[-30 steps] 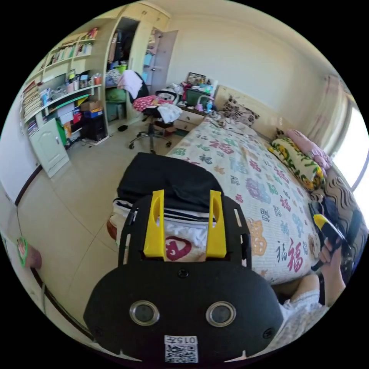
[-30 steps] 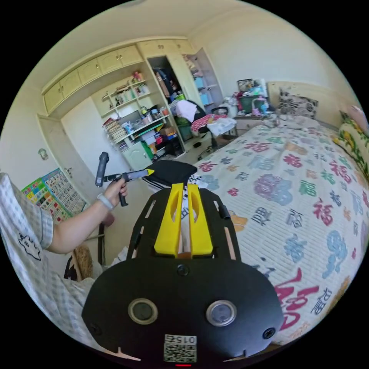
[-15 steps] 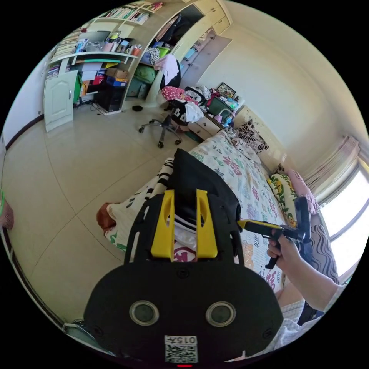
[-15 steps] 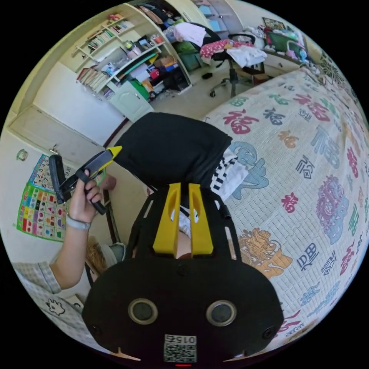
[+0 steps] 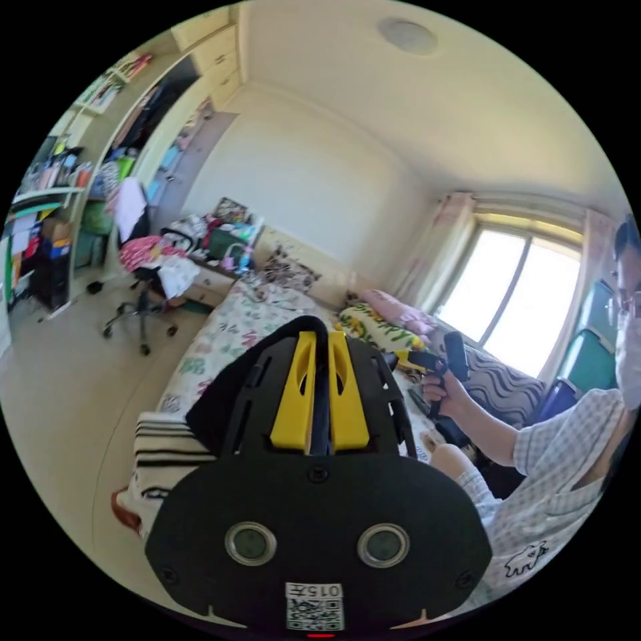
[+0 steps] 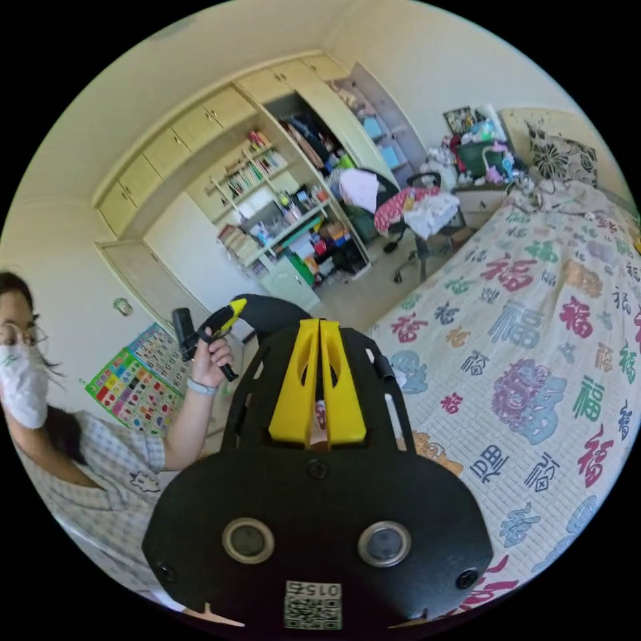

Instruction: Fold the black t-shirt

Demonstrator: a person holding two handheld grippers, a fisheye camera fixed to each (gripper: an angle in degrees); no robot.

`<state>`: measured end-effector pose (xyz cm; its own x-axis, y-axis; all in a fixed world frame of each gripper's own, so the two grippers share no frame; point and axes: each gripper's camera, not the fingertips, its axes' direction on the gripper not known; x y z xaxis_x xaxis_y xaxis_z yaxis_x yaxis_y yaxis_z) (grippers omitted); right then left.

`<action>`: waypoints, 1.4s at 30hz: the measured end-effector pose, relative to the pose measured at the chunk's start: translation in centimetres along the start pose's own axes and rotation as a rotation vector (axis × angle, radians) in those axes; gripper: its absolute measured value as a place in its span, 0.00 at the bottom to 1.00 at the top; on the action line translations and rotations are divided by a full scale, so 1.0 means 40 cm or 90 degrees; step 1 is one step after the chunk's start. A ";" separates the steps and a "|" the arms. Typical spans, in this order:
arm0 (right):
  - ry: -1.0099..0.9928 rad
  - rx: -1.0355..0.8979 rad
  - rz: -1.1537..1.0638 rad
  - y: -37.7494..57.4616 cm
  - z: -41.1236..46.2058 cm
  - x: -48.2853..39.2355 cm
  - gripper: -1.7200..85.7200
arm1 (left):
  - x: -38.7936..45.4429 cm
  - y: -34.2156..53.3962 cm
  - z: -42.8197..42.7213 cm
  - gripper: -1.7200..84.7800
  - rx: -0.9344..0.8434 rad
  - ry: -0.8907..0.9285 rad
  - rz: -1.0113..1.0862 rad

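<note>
Left gripper (image 5: pixel 320 340): your yellow jaws are closed on a fold of the black shirt (image 5: pixel 220 407), dark cloth showing in the slit between them.
Right gripper (image 6: pixel 319 328): your jaws are pressed together; whether cloth sits between them cannot be told.
Shirt: raised at the bed (image 6: pixel 534 320) edge, above a striped garment (image 5: pixel 163 444).
Left gripper seen from the right view (image 6: pixel 235 312): tip touching the shirt (image 6: pixel 274 314).

Patterned bedspread (image 6: pixel 534 347), office chair (image 5: pixel 143 294) heaped with clothes, cluttered shelves (image 6: pixel 280 220).
</note>
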<state>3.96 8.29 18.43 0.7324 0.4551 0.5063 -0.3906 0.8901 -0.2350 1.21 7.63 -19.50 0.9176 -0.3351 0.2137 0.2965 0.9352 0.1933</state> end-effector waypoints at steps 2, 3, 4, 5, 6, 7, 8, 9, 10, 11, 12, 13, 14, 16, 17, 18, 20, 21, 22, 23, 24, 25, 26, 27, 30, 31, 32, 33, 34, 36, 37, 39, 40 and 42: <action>-0.014 0.060 -0.032 0.003 -0.138 -0.045 0.01 | 0.076 -0.063 0.073 0.03 -0.035 0.061 0.054; -0.009 0.094 -0.065 0.006 -0.226 -0.086 0.01 | 0.094 -0.073 0.094 0.03 -0.041 0.075 0.065; 0.014 0.114 -0.097 0.008 -0.302 -0.129 0.01 | 0.131 -0.086 0.139 0.03 -0.048 0.101 0.091; 0.029 0.123 -0.114 0.010 -0.337 -0.150 0.01 | 0.166 -0.094 0.186 0.03 -0.056 0.125 0.111; 0.065 0.138 -0.144 0.015 -0.400 -0.190 0.01 | 0.183 -0.097 0.210 0.03 -0.062 0.137 0.118; 0.098 0.148 -0.170 0.021 -0.453 -0.224 0.01 | 0.217 -0.101 0.255 0.03 -0.074 0.164 0.134; 0.116 0.152 -0.182 0.024 -0.477 -0.239 0.01 | 0.250 -0.102 0.295 0.03 -0.083 0.187 0.144; 0.149 0.161 -0.197 0.034 -0.521 -0.262 0.01 | 0.266 -0.102 0.314 0.03 -0.085 0.196 0.150; 0.166 0.166 -0.209 0.045 -0.560 -0.280 0.01 | 0.295 -0.101 0.347 0.03 -0.088 0.207 0.159; 0.170 0.166 -0.212 0.050 -0.577 -0.286 0.01 | 0.320 -0.102 0.378 0.03 -0.094 0.219 0.163; 0.173 0.170 -0.213 0.064 -0.608 -0.295 0.01 | 0.332 -0.103 0.391 0.03 -0.099 0.227 0.165; 0.175 0.171 -0.217 0.078 -0.635 -0.304 0.01 | 0.355 -0.108 0.415 0.03 -0.106 0.240 0.173; 0.178 0.172 -0.218 0.087 -0.648 -0.309 0.01 | 0.377 -0.116 0.435 0.03 -0.109 0.248 0.182; 0.208 0.180 -0.227 0.122 -0.696 -0.321 0.01 | 0.410 -0.136 0.465 0.04 -0.110 0.258 0.200; 0.218 0.183 -0.227 0.131 -0.708 -0.320 0.01 | 0.430 -0.155 0.493 0.04 -0.114 0.265 0.210; 0.230 0.192 -0.219 0.147 -0.733 -0.312 0.01 | 0.439 -0.166 0.510 0.04 -0.118 0.268 0.215; 0.232 0.197 -0.195 0.162 -0.766 -0.282 0.01 | 0.470 -0.210 0.601 0.05 -0.143 0.260 0.229; 0.245 0.202 -0.175 0.169 -0.784 -0.252 0.01 | 0.477 -0.219 0.630 0.05 -0.151 0.258 0.234; 0.268 0.203 -0.149 0.172 -0.799 -0.210 0.01 | 0.488 -0.233 0.701 0.05 -0.174 0.250 0.246; 0.280 0.205 -0.132 0.173 -0.804 -0.184 0.01 | 0.492 -0.238 0.791 0.06 -0.208 0.228 0.250; 0.299 0.204 -0.093 0.172 -0.812 -0.120 0.01 | 0.490 -0.235 0.842 0.07 -0.227 0.212 0.249; 0.323 0.192 -0.045 0.169 -0.811 -0.036 0.01 | 0.476 -0.217 0.948 0.07 -0.263 0.164 0.237; 0.340 0.183 -0.016 0.168 -0.807 0.012 0.01 | 0.448 -0.181 1.051 0.09 -0.297 0.100 0.220; 0.378 0.160 0.048 0.172 -0.793 0.122 0.01 | 0.430 -0.157 1.100 0.09 -0.327 0.064 0.208; 0.434 0.046 0.232 0.234 -0.732 0.417 0.02 | 0.346 0.006 1.252 0.10 -0.454 0.014 0.171; 0.370 0.031 0.253 0.277 -0.703 0.484 0.03 | 0.318 0.086 1.278 0.11 -0.495 0.024 0.152; 0.330 0.021 0.240 0.299 -0.682 0.506 0.04 | 0.287 0.174 1.300 0.14 -0.548 0.012 0.126; 0.276 -0.021 0.211 0.337 -0.632 0.541 0.06 | 0.271 0.219 1.310 0.15 -0.577 0.004 0.109; 0.262 -0.070 0.218 0.376 -0.578 0.578 0.08 | 0.240 0.306 1.327 0.17 -0.628 -0.009 0.071; 0.250 -0.141 0.243 0.436 -0.497 0.633 0.10 | 0.199 0.415 1.342 0.18 -0.657 0.013 -0.010; 0.232 -0.174 0.257 0.473 -0.445 0.666 0.11 | 0.181 0.469 1.357 0.18 -0.661 0.036 -0.066; 0.197 -0.230 0.289 0.519 -0.367 0.713 0.14 | 0.171 0.516 1.387 0.17 -0.656 0.041 -0.107; 0.171 -0.266 0.302 0.544 -0.316 0.737 0.14 | 0.169 0.525 1.409 0.15 -0.655 0.032 -0.112; 0.171 -0.321 0.310 0.572 -0.252 0.762 0.13 | 0.164 0.507 1.435 0.09 -0.662 0.058 -0.122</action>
<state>22.96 42.79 20.13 0.6780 0.7338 0.0436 -0.4498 0.4611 -0.7649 -1.97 17.84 40.80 0.8347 -0.5186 0.1851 0.4797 0.5196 -0.7070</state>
